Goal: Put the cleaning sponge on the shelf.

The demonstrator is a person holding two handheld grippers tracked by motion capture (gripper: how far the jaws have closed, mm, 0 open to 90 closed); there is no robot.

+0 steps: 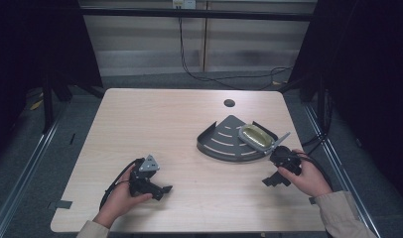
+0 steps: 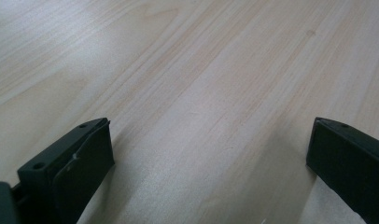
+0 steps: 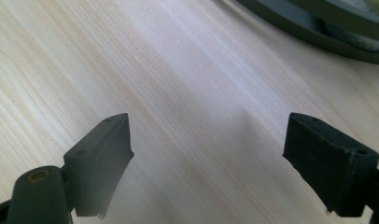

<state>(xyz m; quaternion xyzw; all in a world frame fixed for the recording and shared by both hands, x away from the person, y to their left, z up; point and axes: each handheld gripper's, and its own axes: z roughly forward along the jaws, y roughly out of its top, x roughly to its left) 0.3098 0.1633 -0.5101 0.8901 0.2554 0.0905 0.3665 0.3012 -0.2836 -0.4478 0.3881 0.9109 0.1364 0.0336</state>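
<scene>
Left gripper (image 1: pixel 166 189) low over table (image 1: pixel 165 124), near front-left edge, jaws wide apart, nothing between. Right gripper (image 1: pixel 270 181) just beside grey rack (image 1: pixel 217 141), jaws spread, empty. Yellowish item, perhaps sponge (image 1: pixel 256 136), lies in rack's right corner.

**Rig and person: appearance**

Left gripper (image 1: pixel 166 189): black body, grey three-cornered plate on top, black cable looped behind. Right gripper (image 1: pixel 269 181): black, black cable trailing. Blocky black jaws, small screw holes noted; a brass-coloured ring at one base. Beige sleeves (image 1: pixel 346 213) are worn.
</scene>
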